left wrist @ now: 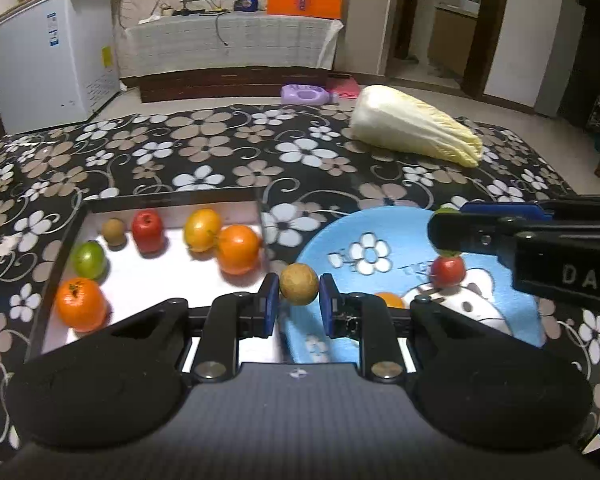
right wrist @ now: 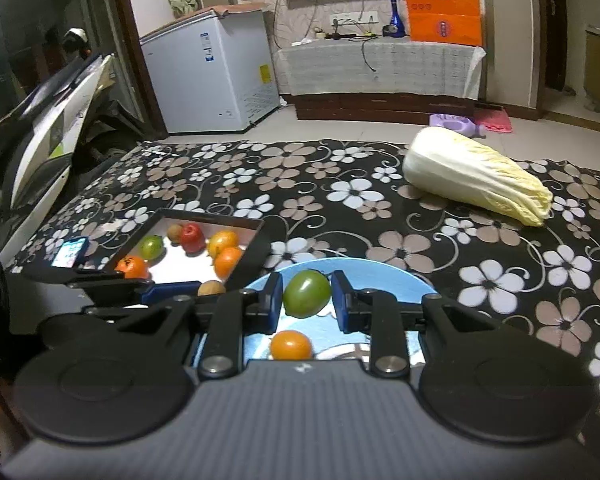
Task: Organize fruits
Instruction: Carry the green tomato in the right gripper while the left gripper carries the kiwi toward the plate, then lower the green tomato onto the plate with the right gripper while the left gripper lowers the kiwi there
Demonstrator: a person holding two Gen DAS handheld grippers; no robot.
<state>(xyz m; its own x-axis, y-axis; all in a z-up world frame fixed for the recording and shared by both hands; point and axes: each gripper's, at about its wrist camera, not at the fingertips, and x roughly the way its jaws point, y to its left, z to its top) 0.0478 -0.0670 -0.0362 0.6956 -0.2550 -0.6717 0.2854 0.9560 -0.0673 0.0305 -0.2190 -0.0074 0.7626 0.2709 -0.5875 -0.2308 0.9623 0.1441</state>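
The left gripper [left wrist: 299, 305] clasps a brown round fruit [left wrist: 299, 283] between its blue pads, held just right of the tray [left wrist: 172, 202], over the gap between it and the blue plate [left wrist: 340, 248]. Inside the tray lie six fruits, among them a red apple [left wrist: 148, 230] at the far wall and an orange [left wrist: 78, 303] at the near left. The right gripper [right wrist: 307, 300] grips a green fruit [right wrist: 306, 293] above the plate, right of the tray; its arm hides most of that fruit in the left wrist view. On the plate, a red tomato [left wrist: 448, 270] shows, and a small orange fruit [right wrist: 291, 345] is partly cut off by the gripper body
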